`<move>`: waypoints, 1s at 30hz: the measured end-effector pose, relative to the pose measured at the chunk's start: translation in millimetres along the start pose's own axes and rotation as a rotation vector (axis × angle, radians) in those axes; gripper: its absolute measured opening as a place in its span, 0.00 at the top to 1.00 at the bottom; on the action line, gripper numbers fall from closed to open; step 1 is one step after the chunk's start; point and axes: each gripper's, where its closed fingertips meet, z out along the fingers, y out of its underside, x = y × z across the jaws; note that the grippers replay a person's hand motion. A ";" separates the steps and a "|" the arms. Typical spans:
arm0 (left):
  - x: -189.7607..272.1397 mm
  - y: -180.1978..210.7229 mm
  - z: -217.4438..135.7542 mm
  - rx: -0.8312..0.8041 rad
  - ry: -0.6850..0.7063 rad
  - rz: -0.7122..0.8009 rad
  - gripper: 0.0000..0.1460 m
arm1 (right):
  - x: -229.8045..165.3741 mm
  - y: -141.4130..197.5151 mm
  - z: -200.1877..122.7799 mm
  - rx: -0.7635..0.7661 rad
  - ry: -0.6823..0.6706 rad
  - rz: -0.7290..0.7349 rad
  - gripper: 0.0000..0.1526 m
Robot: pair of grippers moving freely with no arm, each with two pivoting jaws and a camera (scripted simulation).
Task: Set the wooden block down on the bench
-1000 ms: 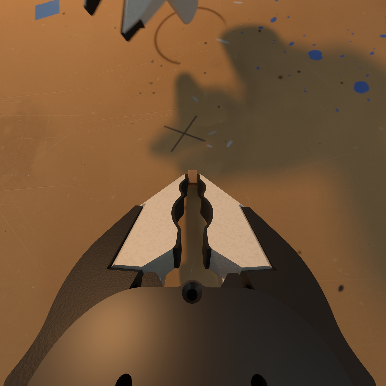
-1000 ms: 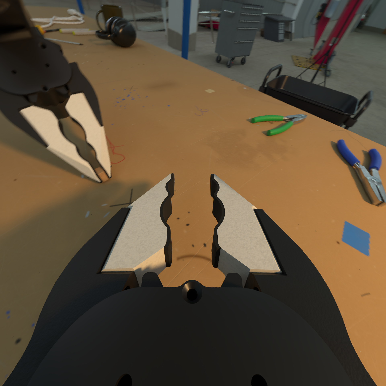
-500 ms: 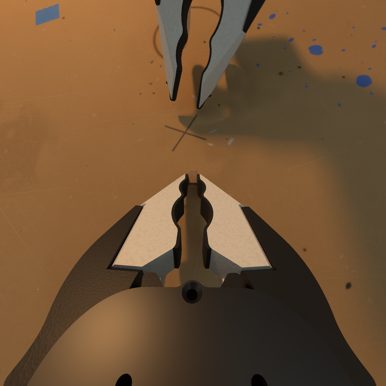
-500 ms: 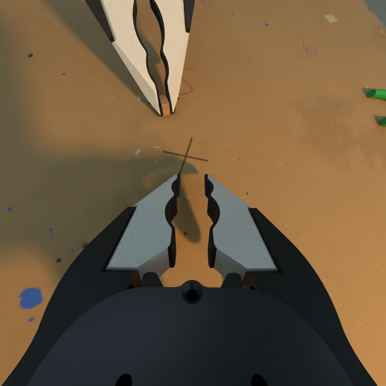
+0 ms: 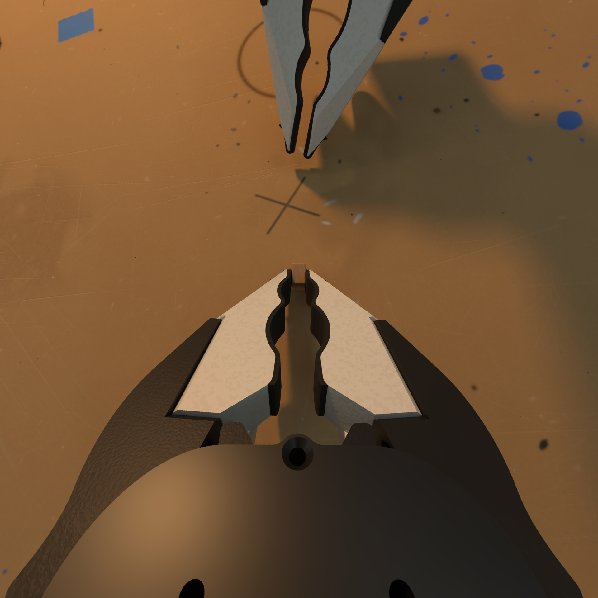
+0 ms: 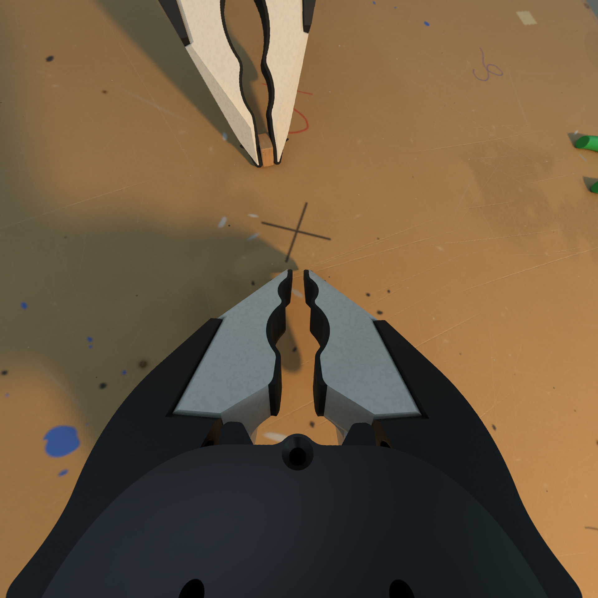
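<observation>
The small wooden block (image 5: 298, 275) is pinched between the tips of my left gripper (image 5: 298, 279), which is shut on it. In the right wrist view the block (image 6: 267, 155) and the left gripper's tips (image 6: 267, 163) are down at the bench (image 6: 420, 291) surface; the block looks to touch it. My right gripper (image 6: 297, 273) is empty, its jaws nearly together with a thin gap. It points at the left gripper from across a black cross mark (image 6: 296, 231). It also shows in the left wrist view (image 5: 299, 153), just beyond the cross (image 5: 286, 205).
Green plier handles (image 6: 587, 147) lie at the right edge of the right wrist view. A blue tape patch (image 5: 76, 25), blue paint spots (image 5: 569, 119) and a drawn circle (image 5: 252, 81) mark the bench. A red scribble (image 6: 299, 124) lies behind the left gripper.
My right gripper has swung round to face the left gripper, moved closer to the cross, and narrowed its jaws from wide open to nearly together. The left gripper and block have stayed put.
</observation>
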 end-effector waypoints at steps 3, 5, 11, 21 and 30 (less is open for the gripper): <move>-1.6 -0.5 -0.7 0.003 -0.009 -0.003 0.95 | 3.5 -5.4 -3.7 0.046 0.006 0.030 0.90; -5.0 -4.0 -3.8 0.028 -0.019 -0.021 0.92 | 14.2 -15.4 -10.8 0.132 0.040 0.083 0.86; -44.5 -28.6 -29.4 0.248 -0.167 -0.205 0.88 | 69.7 -25.9 -36.1 0.312 0.296 0.236 0.85; -94.7 -10.9 -49.1 0.311 -0.365 -0.467 0.78 | 111.5 -19.2 -40.0 0.320 0.521 0.330 0.82; -95.5 -8.9 -47.5 0.298 -0.369 -0.472 0.78 | 146.4 -61.7 -32.4 0.319 0.593 0.219 0.83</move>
